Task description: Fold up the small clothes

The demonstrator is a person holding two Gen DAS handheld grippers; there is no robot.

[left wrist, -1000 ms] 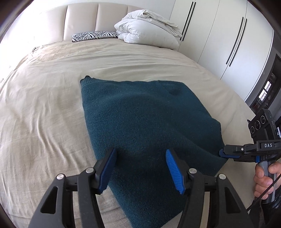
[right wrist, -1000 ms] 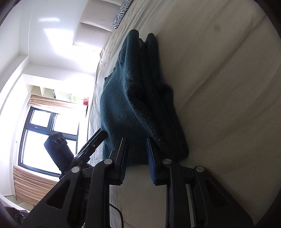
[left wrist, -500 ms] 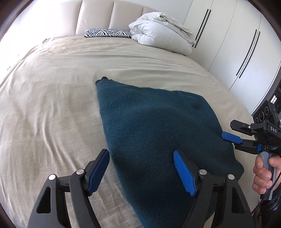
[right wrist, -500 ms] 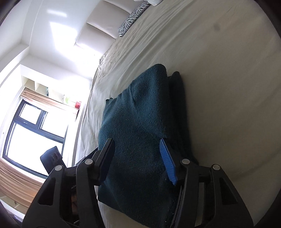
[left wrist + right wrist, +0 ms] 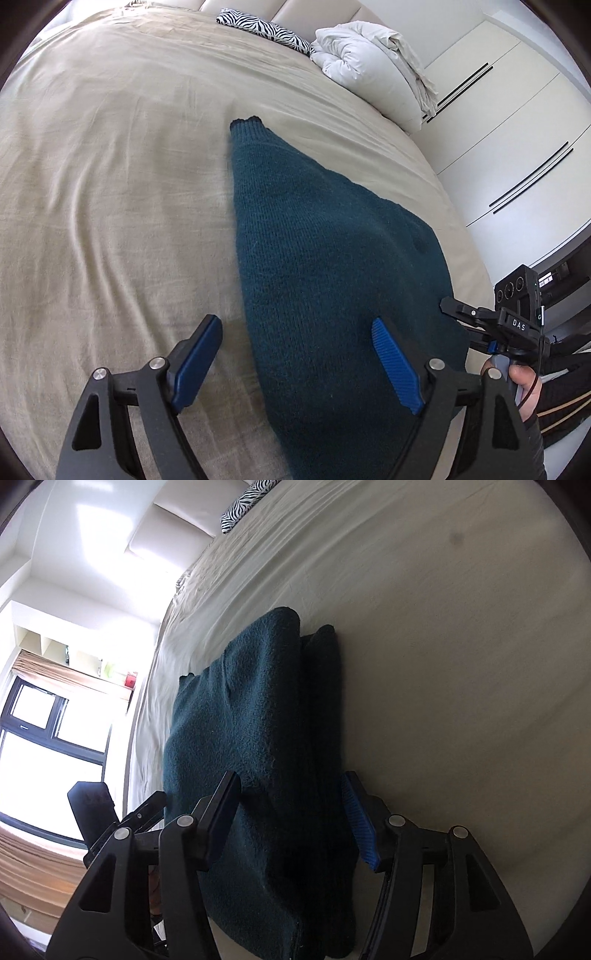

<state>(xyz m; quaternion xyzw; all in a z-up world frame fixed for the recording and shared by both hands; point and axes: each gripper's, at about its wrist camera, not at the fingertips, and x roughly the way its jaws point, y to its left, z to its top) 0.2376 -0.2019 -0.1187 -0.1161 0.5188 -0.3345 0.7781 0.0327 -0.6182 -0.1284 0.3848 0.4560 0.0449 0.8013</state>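
**Folded teal sweater on bed, both grippers opening over it**

No containers in view; the sweater lies straight on the bed sheet [image 5: 110, 192].

Left wrist view, L to R: wide bare stretch of beige sheet, then the teal sweater [image 5: 325, 266], folded, lying flat near the bed's near-right part. Its ribbed cuff end points toward the headboard; its L edge runs straight down toward the camera. Left gripper [image 5: 299, 363] has jaws wide and opening: L pad over bare sheet, R pad over the knit, nothing pinched. Far back: zebra pillow [image 5: 264, 26], white duvet bundle [image 5: 369, 66]. R side: white wardrobe doors [image 5: 517, 129]. At R edge, a hand [image 5: 524, 384] holds the right gripper [image 5: 291, 812], beside the sweater's R edge.

Right wrist view: window [image 5: 48, 738] at L, then the sweater seen edge-on, layers stacked. Right gripper jaws about half wide, opening, straddling the stack w/o pressing. Right of it, sheet is open, smooth.
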